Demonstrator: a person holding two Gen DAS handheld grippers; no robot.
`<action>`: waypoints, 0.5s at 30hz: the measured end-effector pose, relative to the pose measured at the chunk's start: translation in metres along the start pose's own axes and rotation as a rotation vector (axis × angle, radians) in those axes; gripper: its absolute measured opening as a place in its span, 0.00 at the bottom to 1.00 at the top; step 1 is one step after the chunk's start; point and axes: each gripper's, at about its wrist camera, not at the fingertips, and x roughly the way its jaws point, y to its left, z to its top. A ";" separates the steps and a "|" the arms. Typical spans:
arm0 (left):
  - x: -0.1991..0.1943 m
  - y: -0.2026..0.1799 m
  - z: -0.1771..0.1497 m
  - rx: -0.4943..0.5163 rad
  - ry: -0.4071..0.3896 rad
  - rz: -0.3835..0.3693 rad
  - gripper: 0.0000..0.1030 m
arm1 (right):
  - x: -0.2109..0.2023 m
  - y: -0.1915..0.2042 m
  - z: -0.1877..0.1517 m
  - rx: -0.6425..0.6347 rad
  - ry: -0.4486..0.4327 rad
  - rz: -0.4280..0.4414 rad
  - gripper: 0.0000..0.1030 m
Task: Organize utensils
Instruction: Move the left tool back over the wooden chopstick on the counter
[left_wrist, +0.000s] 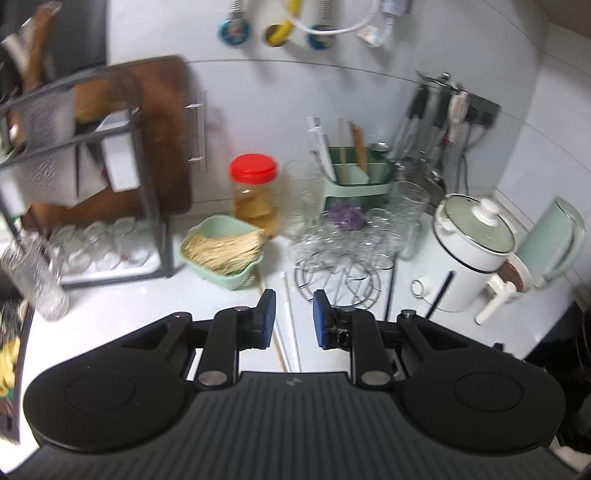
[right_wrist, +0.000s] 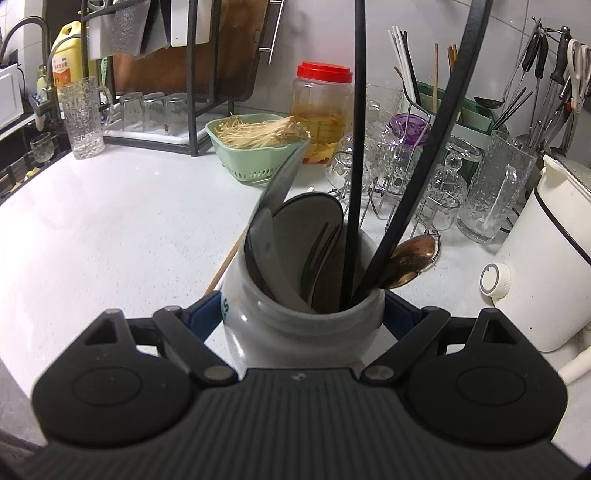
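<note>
your right tongs (right_wrist: 303, 314) clamp the white jar (right_wrist: 295, 317), which stands on the white table (right_wrist: 110, 229) and holds a fork (right_wrist: 317, 254), a copper spoon (right_wrist: 410, 264) and black-handled utensils (right_wrist: 354, 184). your left tongs (left_wrist: 294, 317) hang open and empty above white chopsticks (left_wrist: 290, 321) that lie on the table just in front of the wire glass rack (left_wrist: 338, 284).

A white countertop (right_wrist: 110, 229) carries a black dish rack (right_wrist: 192, 110), a tall textured glass (right_wrist: 82, 118), a green basket of pale noodles (right_wrist: 255, 155), a red-lidded jar (right_wrist: 320, 110), a wire stand of glasses (right_wrist: 402, 173), a white electric cooker (right_wrist: 554, 273) and a white ceramic crock (right_wrist: 295, 317). White chopsticks (left_wrist: 290, 325) lie loose on it.
</note>
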 end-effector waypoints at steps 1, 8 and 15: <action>0.003 0.005 -0.006 -0.023 0.007 0.006 0.24 | 0.000 0.000 0.000 -0.002 -0.002 0.001 0.89; 0.027 0.032 -0.040 -0.103 0.059 0.020 0.24 | 0.000 -0.001 0.000 -0.024 0.000 0.009 0.89; 0.067 0.040 -0.065 -0.149 0.106 -0.009 0.24 | -0.003 -0.003 -0.001 -0.035 0.005 0.021 0.89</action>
